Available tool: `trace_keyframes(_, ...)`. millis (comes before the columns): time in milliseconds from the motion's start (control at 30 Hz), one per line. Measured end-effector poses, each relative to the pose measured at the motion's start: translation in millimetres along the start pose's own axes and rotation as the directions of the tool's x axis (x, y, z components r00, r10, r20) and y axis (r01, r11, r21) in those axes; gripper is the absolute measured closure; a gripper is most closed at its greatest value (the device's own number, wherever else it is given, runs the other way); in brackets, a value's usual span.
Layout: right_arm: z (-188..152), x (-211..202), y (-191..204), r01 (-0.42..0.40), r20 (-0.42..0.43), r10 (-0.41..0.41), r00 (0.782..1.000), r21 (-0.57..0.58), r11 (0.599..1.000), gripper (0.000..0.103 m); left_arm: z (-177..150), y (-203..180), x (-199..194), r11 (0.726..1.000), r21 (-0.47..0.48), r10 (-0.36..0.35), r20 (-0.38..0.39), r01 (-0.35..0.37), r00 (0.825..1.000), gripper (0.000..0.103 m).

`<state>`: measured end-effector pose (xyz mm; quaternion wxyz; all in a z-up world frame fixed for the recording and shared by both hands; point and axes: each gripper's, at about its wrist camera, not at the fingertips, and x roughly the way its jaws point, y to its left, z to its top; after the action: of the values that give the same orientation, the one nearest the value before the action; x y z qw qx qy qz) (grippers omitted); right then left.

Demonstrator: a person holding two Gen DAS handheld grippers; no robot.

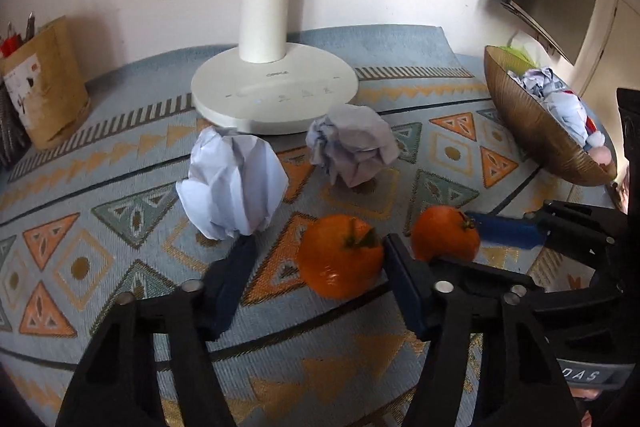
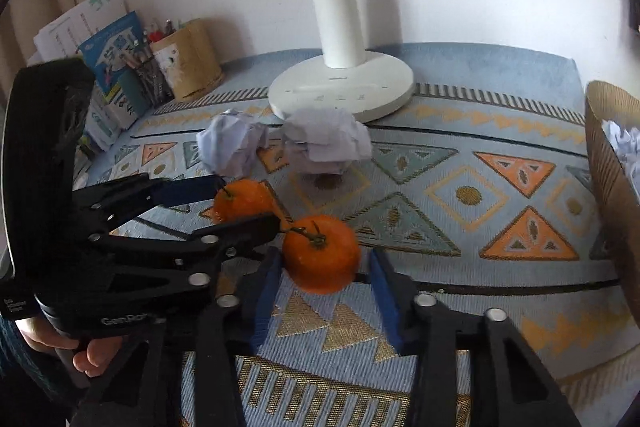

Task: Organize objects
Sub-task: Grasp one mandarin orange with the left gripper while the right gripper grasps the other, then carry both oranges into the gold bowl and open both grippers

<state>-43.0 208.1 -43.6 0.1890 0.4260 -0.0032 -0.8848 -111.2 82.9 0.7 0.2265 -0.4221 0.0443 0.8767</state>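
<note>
Straddling one tangerine each, both grippers angle down at the patterned table (image 1: 120, 155). The left gripper (image 1: 320, 267) has its jaws either side of the left tangerine (image 1: 340, 261); they look apart from the fruit, though blur makes contact hard to judge. The right gripper (image 2: 322, 287) likewise brackets the right tangerine (image 2: 322, 255), a small gap showing at each blue pad. Two crumpled paper balls (image 1: 236, 183) lie beyond, before the white lamp base (image 1: 276, 95). A brown bowl (image 1: 532, 135) at the right holds more paper.
</note>
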Motion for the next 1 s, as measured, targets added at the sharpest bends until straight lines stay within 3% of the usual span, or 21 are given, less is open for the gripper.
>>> trace_keyframes(33, -1, -1, 3, 0.017, 0.006, -0.017, 1.000, -0.012, 1.000, 0.065, 0, -3, 0, 1.000, 0.015, -0.013, -0.001, 0.013, 1.000, 0.066)
trace_keyframes(133, -3, -7, 6, 0.051, 0.036, -0.050, 0.998, -0.025, 0.998, 0.065, -2, -11, -4, 0.999, 0.037, 0.017, 0.016, -0.017, 1.000, 0.066)
trace_keyframes(267, -11, -29, -4, 0.082, 0.042, -0.081, 0.996, 0.000, 0.997, 0.065, -16, -18, -24, 0.996, -0.025, -0.080, 0.021, 0.080, 0.997, 0.066)
trace_keyframes(367, -36, -67, -13, 0.094, 0.061, -0.094, 0.994, -0.006, 0.996, 0.065, -41, -32, -46, 0.990, -0.070, -0.118, 0.041, 0.121, 0.992, 0.066)
trace_keyframes(567, -90, -107, -35, 0.113, 0.045, -0.118, 0.992, 0.096, 0.989, 0.065, -76, -81, -76, 0.999, -0.022, -0.032, 0.092, 0.034, 0.995, 0.066)
trace_keyframes(767, -113, -106, -43, 0.087, 0.023, -0.090, 0.996, 0.122, 0.989, 0.065, -79, -88, -74, 0.999, -0.007, -0.033, 0.102, 0.034, 0.994, 0.066)
trace_keyframes(833, -115, -106, -45, 0.072, 0.020, -0.075, 0.997, 0.133, 0.989, 0.060, -80, -83, -73, 0.998, -0.028, -0.054, 0.095, 0.057, 0.994, 0.066)
trace_keyframes(900, -117, -106, -46, 0.064, 0.027, -0.069, 0.997, 0.143, 0.988, 0.047, -80, -80, -69, 0.996, -0.054, -0.060, 0.075, 0.064, 0.995, 0.066)
trace_keyframes(1000, -118, -105, -46, 0.062, 0.038, -0.069, 0.997, 0.154, 0.986, 0.042, -81, -81, -70, 0.995, -0.050, -0.078, 0.083, 0.082, 0.993, 0.066)
